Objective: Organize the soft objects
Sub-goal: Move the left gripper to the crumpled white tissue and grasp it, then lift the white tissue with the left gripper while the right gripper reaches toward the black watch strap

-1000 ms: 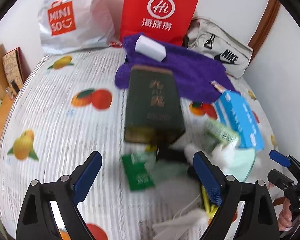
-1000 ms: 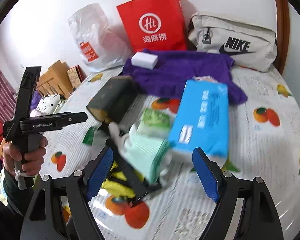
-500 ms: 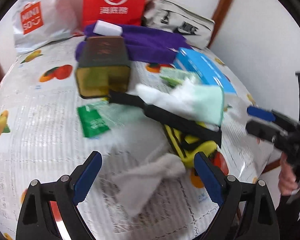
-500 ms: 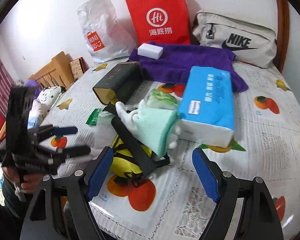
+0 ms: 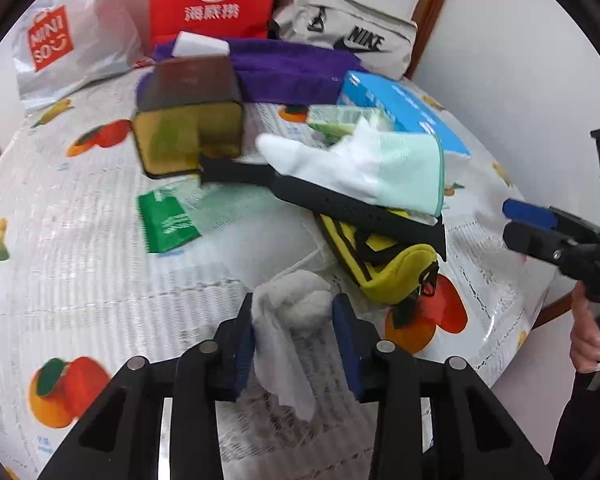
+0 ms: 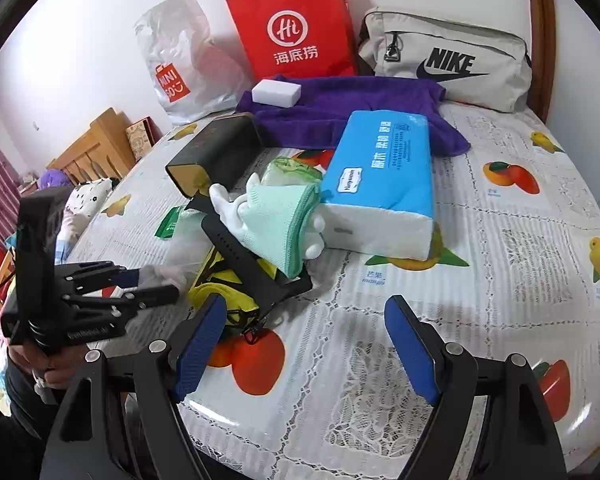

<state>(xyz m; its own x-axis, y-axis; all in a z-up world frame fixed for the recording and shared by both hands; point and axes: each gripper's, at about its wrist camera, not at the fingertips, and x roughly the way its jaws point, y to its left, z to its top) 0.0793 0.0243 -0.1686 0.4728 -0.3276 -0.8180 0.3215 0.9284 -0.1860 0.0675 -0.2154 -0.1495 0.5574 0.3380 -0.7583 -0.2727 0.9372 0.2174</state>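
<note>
The left gripper (image 5: pixel 293 334) pinches a crumpled white cloth (image 5: pixel 290 306) at the fruit-print table's (image 5: pixel 80 240) near edge; limp and light, it looks best gripped at its bunched middle. The right gripper (image 6: pixel 300 352) hovers spread.

MINISO: white plastic bag (image 6: pixel 188 60) | Hi (海底捞): red paper bag (image 6: pixel 296 28) | NIKE: grey pouch (image 6: pixel 448 60)

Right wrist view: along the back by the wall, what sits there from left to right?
White Miniso bag → red paper bag → grey Nike bag. The purple towel lies in front of the last two.
</note>
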